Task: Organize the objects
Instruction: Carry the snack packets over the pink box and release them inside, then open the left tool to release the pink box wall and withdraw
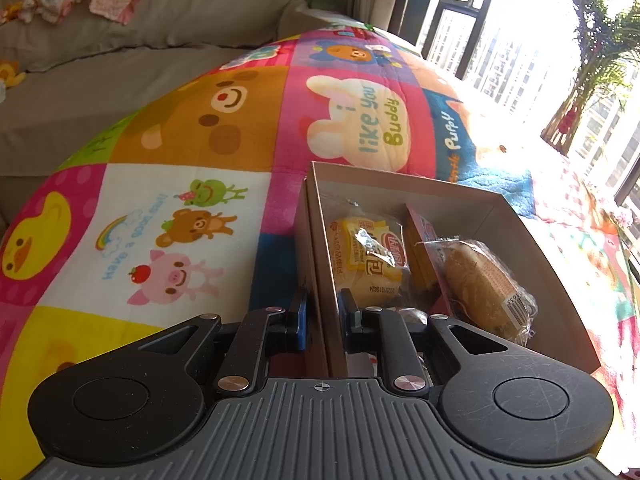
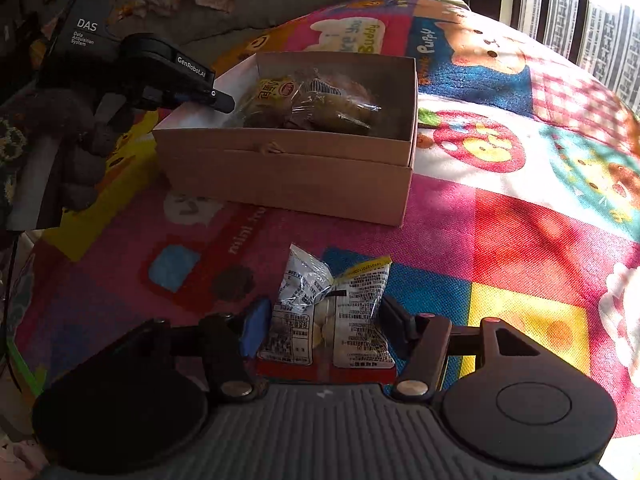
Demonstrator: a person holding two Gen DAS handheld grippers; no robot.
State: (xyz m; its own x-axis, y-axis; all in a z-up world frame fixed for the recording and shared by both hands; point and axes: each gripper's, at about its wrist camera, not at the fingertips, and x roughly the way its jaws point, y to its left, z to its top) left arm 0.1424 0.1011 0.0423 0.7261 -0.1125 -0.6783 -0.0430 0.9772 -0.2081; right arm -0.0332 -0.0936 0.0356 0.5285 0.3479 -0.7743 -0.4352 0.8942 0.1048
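An open brown cardboard box [image 1: 316,264] lies on the cartoon play mat. My left gripper [image 1: 323,320] is shut on the box's left wall, one finger outside and one inside. Inside lie a yellow-wrapped bread packet [image 1: 368,256], a pink pack [image 1: 424,236] and a clear-wrapped bun [image 1: 480,284]. In the right wrist view the box [image 2: 288,176] is farther back, with the left gripper [image 2: 224,102] at its left wall. In front of it, my right gripper [image 2: 325,322] is shut on a crinkled snack packet [image 2: 332,316] with printed white backing, which rests on the mat.
The colourful play mat [image 1: 192,208] spreads all around the box. A grey sofa [image 1: 120,60] with clothes on it runs along the back. Windows and a potted plant [image 1: 592,60] are at the right. A dark fuzzy sleeve [image 2: 60,128] is at the left.
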